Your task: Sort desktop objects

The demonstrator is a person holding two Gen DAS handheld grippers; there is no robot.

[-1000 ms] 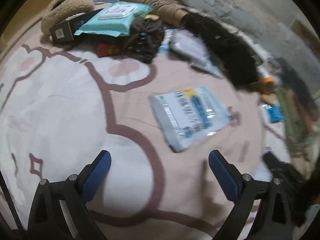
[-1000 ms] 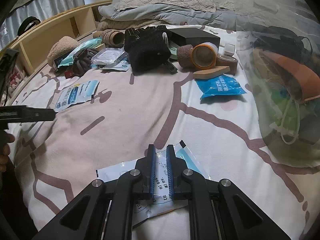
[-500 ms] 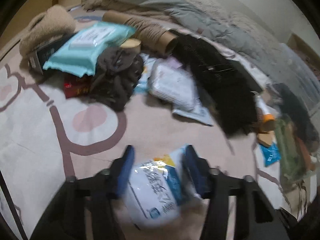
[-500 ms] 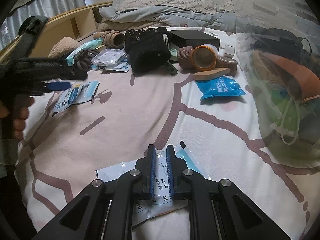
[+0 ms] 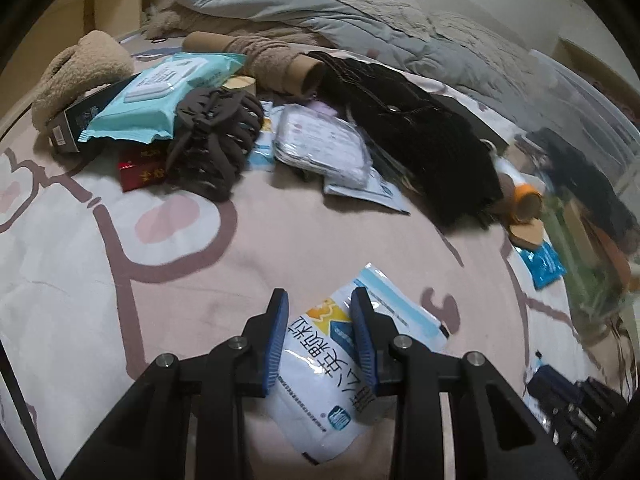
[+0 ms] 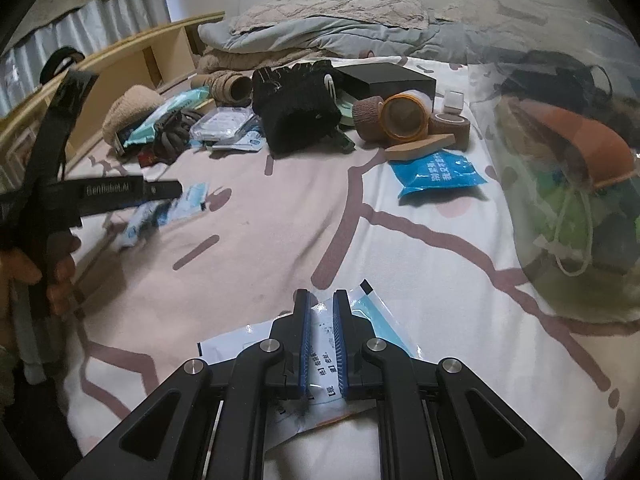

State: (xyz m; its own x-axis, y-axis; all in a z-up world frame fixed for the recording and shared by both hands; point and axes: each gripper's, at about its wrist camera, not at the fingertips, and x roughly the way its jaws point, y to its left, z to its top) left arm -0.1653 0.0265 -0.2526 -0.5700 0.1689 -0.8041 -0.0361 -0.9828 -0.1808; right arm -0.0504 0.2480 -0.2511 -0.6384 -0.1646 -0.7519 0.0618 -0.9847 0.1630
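Observation:
My left gripper (image 5: 320, 300) is shut on a white and blue mask packet (image 5: 324, 364), which bulges between the blue pads just above the bed sheet. In the right wrist view the left gripper (image 6: 176, 190) shows at the left with that packet (image 6: 160, 216) hanging from it. My right gripper (image 6: 320, 300) is shut on a flat white and blue sachet (image 6: 320, 336) that lies low over the sheet.
A pile lies at the back: teal wipes pack (image 5: 160, 96), brown hair claw (image 5: 212, 136), red box (image 5: 140, 168), clear packets (image 5: 324, 144), black gloves (image 6: 296, 108), tape rolls (image 6: 404, 120), blue pouch (image 6: 440, 172). A clear bag (image 6: 568, 184) of items fills the right.
My left gripper moved forward over the mask packet, closed on it and lifted it slightly. The right gripper has stayed shut on its sachet.

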